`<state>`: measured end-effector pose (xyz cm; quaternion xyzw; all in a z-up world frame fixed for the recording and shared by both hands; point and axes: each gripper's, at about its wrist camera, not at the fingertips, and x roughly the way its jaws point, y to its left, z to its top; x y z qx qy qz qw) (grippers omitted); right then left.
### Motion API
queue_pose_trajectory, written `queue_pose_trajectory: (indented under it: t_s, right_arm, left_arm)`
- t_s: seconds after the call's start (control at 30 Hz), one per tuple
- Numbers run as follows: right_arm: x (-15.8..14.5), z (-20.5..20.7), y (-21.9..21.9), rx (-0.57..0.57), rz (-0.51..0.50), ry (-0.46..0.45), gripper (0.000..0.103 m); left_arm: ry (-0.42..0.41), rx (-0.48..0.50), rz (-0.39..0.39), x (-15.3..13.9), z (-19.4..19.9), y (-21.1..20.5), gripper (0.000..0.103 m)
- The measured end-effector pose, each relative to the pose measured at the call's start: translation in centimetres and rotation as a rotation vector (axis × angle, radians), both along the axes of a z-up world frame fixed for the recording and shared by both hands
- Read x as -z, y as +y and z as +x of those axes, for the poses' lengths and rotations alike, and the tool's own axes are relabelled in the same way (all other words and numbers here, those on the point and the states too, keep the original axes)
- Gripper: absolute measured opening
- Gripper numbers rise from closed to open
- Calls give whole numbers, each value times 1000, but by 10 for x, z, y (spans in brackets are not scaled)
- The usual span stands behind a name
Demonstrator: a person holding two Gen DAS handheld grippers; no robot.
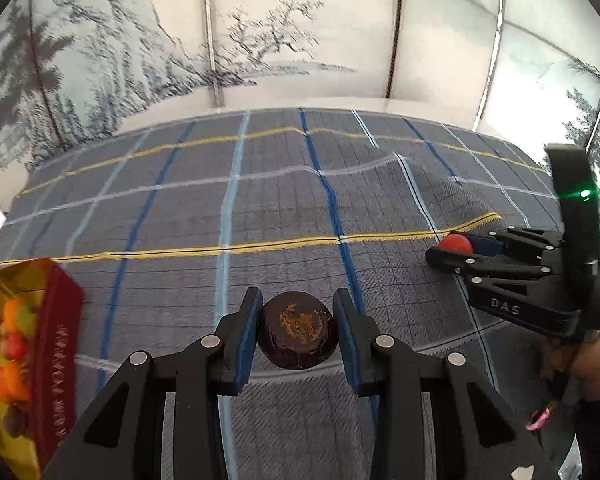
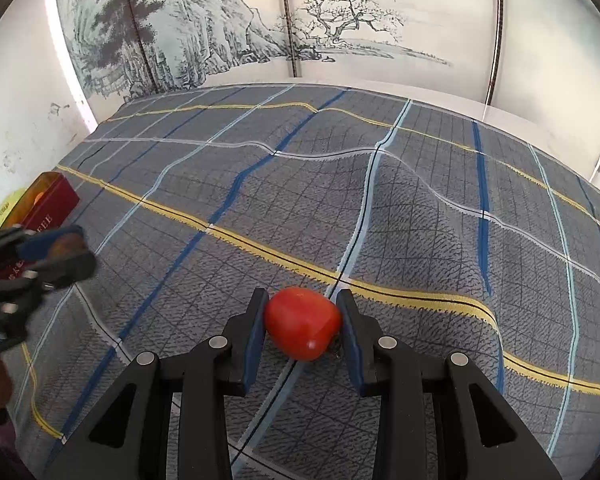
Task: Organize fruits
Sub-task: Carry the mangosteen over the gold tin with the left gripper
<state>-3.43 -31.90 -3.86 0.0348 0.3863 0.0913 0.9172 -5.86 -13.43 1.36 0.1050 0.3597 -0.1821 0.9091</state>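
The left tool (image 1: pixel 296 328) grips a dark brown round fruit (image 1: pixel 298 334) between its 2 blue pads, above the plaid cloth (image 1: pixel 260 208). The right tool (image 2: pixel 302 326) is clenched on a red fruit (image 2: pixel 303 322) over the same cloth. A red-and-gold box (image 1: pixel 24 352) of mixed fruits sits at the cloth's left edge.

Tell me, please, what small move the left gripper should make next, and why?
Probably carry the dark brown fruit toward the red box at its left. The left gripper is shut on that fruit, and the box already holds other fruits.
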Motion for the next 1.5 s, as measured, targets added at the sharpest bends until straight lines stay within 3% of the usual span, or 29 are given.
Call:
queue_pose_trajectory:
  t_s: [0.67,0.97,1.5]
  right_arm:
    - [1,0,12,9,-94,-1,36]
    - [1,-1,13,13,-114,-3,36]
    - [0,-3,19,19,-171,-14,36]
  left_arm:
    - [-173,-187,6,-49,-56,106,32]
    - [-181,-272,-22,-50,-63,158,32]
    - [-184,-351,-33,-45,-60,207,32]
